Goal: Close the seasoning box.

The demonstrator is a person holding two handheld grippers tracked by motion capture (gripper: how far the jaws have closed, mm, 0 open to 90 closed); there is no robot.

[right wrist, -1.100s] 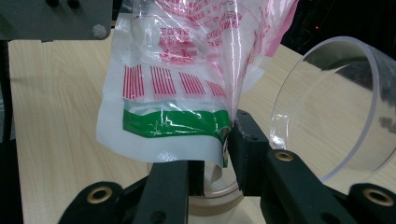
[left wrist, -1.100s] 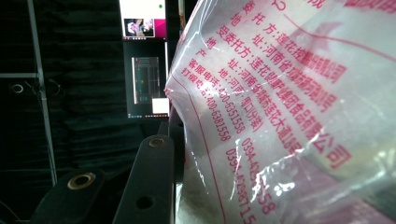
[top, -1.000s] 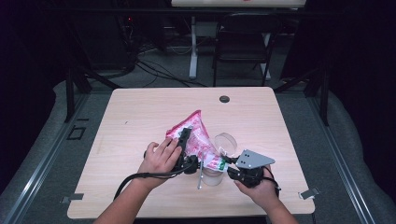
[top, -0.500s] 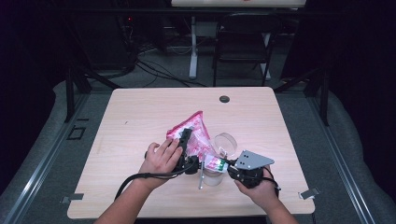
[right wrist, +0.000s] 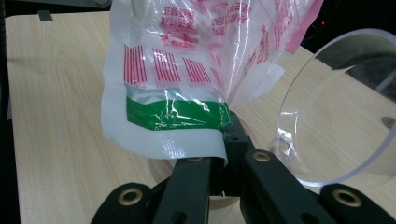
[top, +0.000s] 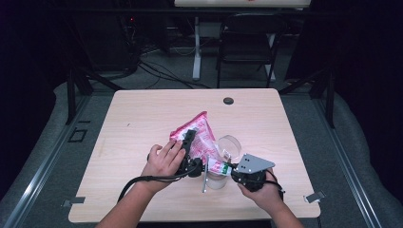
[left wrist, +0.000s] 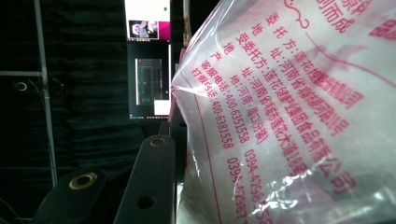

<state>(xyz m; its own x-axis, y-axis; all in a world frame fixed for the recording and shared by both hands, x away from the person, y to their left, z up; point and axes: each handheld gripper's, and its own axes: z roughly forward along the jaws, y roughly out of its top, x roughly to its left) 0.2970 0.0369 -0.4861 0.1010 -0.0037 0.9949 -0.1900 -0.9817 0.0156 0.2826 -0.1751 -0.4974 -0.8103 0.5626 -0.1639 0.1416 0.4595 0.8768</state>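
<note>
Your left gripper (top: 190, 151) holds the pink-printed plastic bag (top: 202, 135) partway up its side; in the left gripper view the clear film with red lettering (left wrist: 299, 121) presses against the inner face of one black jaw, so the jaws there stand partly closed around the bag. Your left hand (top: 164, 161) wraps the gripper body just below it.

Your right gripper (top: 227, 170) has just been closing, and its jaws are now clamped tight on the bag's bottom edge. The right gripper view shows the white sealed margin and green band (right wrist: 177, 116) pinched between the two black jaws. Your right hand (top: 261, 187) sits under the grey three-cornered plate.

The bag hangs in the air between the two grippers, tilted, its pink top corner pointing toward the far side of the counter (top: 142, 118). A clear glass jar (top: 223, 154) stands on the counter just beside and partly beneath the bag's lower end, its round rim (right wrist: 336, 112) close to the right of the gripped corner. Whether bag and jar touch cannot be told.
</note>
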